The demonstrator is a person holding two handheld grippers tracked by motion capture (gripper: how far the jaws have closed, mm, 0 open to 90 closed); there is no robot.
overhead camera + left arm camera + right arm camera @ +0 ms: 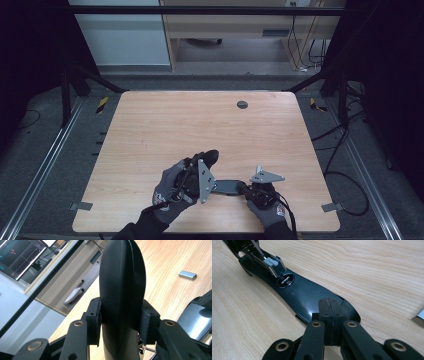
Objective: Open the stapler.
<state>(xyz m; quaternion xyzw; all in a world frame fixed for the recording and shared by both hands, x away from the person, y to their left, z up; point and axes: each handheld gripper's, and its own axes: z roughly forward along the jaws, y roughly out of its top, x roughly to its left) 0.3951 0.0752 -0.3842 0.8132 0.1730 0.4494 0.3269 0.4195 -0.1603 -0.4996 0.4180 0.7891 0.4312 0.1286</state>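
A black stapler lies opened near the table's front edge. Its flat base (227,186) (307,296) rests on the wood and carries a round metal plate (285,281). The stapler's rounded black top arm (211,157) (122,277) stands up, and my left gripper (202,170) (121,320) is shut on it, one pad (96,320) on each side. My right gripper (248,189) (329,312) is shut, its pads together with nothing between them, tips over the near end of the base. The open metal magazine (270,263) shows at the base's far end.
A small strip of metal staples (187,275) (419,317) lies on the wooden table (200,120) beside the stapler. A round dark grommet (242,104) sits near the far edge. Black frame posts and cables stand around the table, and a desk stands behind.
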